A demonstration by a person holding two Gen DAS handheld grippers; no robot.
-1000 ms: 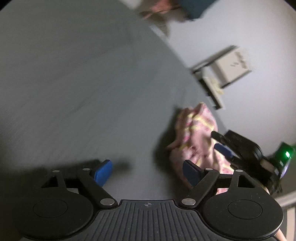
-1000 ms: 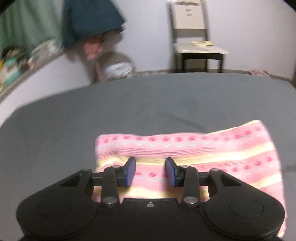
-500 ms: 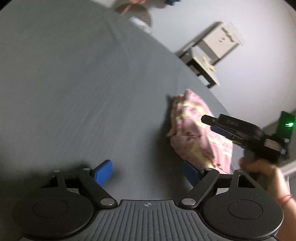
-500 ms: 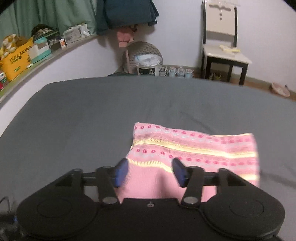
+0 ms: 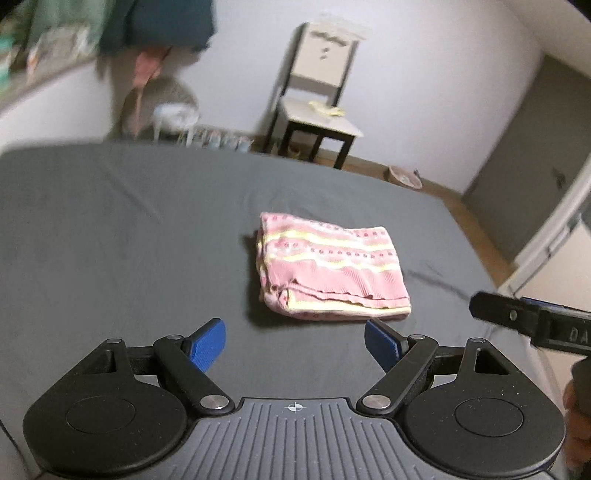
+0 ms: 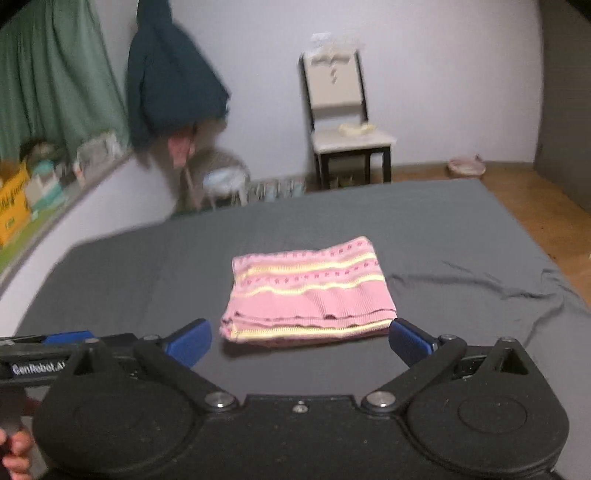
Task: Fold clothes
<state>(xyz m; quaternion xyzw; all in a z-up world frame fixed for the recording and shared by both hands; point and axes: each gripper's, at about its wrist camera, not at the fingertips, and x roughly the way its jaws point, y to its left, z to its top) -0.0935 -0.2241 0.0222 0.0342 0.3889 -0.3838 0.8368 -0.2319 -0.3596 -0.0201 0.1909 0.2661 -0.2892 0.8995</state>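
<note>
The pink striped garment [image 5: 328, 269] lies folded in a neat rectangle near the middle of the grey bed [image 5: 110, 240], its layered edges facing the grippers. Both grippers hang just short of it with nothing in them: the left gripper [image 5: 295, 343] has its blue pads spread wide, and the right gripper [image 6: 300, 338] is just as wide, touching no cloth. Beyond the bed a chair [image 6: 343, 110] stands against the wall, with a dark coat [image 6: 170, 85] hanging beside a green curtain [image 6: 55, 81].

blurred: shelf clutter [image 6: 44, 177] | cut off by edge: right hand-held gripper [image 5: 532, 321] | blurred: hanging jacket [image 5: 159, 22]
</note>
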